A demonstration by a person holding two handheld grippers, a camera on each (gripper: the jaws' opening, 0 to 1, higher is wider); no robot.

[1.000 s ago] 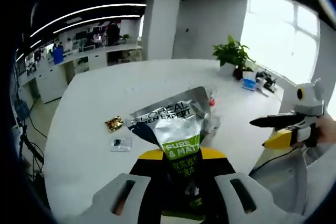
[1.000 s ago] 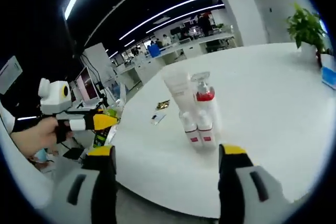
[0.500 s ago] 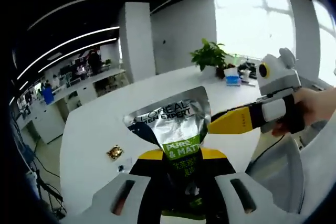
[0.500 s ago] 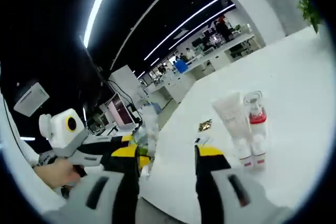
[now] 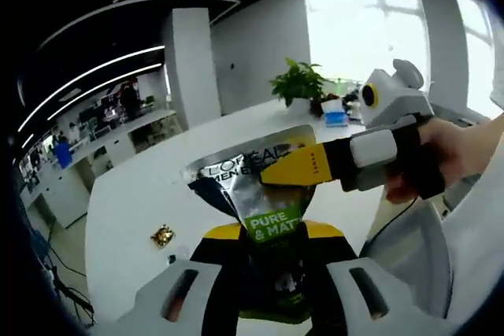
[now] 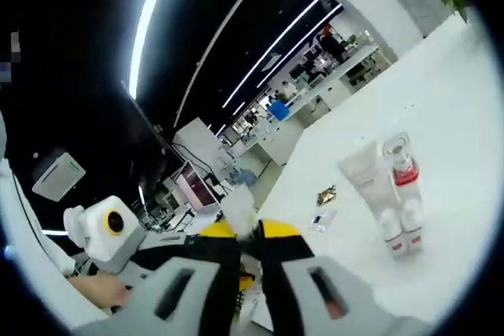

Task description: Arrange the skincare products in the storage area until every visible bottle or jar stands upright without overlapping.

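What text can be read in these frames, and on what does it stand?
"L'OREAL MEN E…", partly covered by the right claw: silver tube held in the left claw.
"PURE & MAT…": same tube's green band.
Small print below the band: too blurred to read.
Labels on the white tube and red-collared bottle: too small to read.

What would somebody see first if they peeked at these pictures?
Probably the shiny silver tube marked L'Oreal Men Expert, held up between the left gripper's jaws in the middle of the left gripper view. The right gripper, with its yellow jaws, reaches in from the right and touches its top. Two white products stand on the white table.
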